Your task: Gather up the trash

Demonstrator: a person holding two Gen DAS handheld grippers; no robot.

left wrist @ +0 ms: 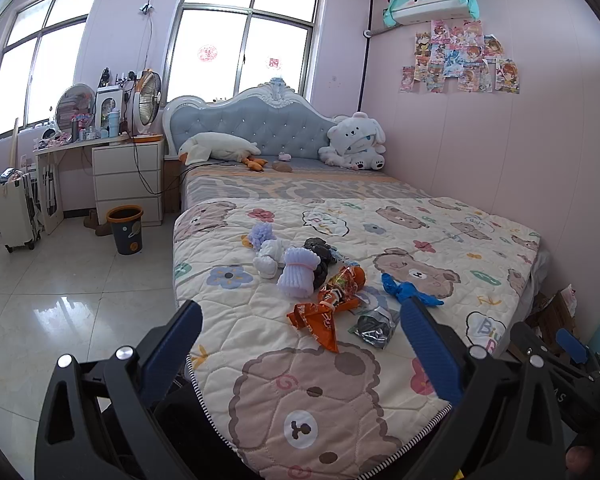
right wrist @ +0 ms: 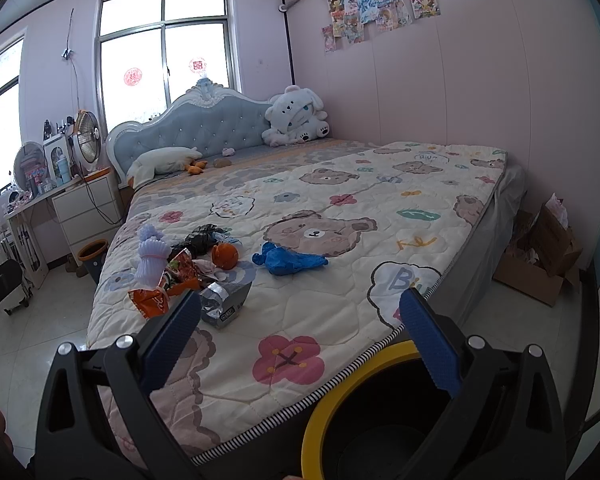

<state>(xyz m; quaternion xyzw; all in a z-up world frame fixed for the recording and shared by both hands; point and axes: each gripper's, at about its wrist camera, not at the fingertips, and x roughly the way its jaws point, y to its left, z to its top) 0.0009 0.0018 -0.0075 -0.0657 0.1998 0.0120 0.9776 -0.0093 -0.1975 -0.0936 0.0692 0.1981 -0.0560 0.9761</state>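
Two tongs, both spread wide, both empty. Left tongs [left wrist: 300,344] poised over the foot of the bed [left wrist: 440,216], touching nothing, blue pads [left wrist: 430,350] apart with the trash pile framed between them. Right tongs [right wrist: 300,338] likewise gaping, level, aimed across the bed's foot corner; also visible at the far right edge of the left view, just beside the left tongs. Hands mostly out of sight; only a sliver at each frame's edge.

Trash heaped on the quilt near the bed's foot, toward its left side: orange wrapper [left wrist: 320,320] nearest the foot, silver wrapper [left wrist: 374,326] just right of it, blue glove [left wrist: 408,290] right of both and further up the bed. Orange ball [right wrist: 225,256] beside the wrappers, black bag [left wrist: 320,254] further up, lilac foam nets [left wrist: 296,274] and a white one [left wrist: 268,258] on the pile's left.

Yellow-rimmed bin [right wrist: 340,392] on the floor against the bed's foot corner, directly under the right tongs. Orange-rimmed bin [left wrist: 125,230] on the floor left of the bed, near the drawers [left wrist: 126,180]. Cardboard box [right wrist: 540,264] right of the bed, by the wall.
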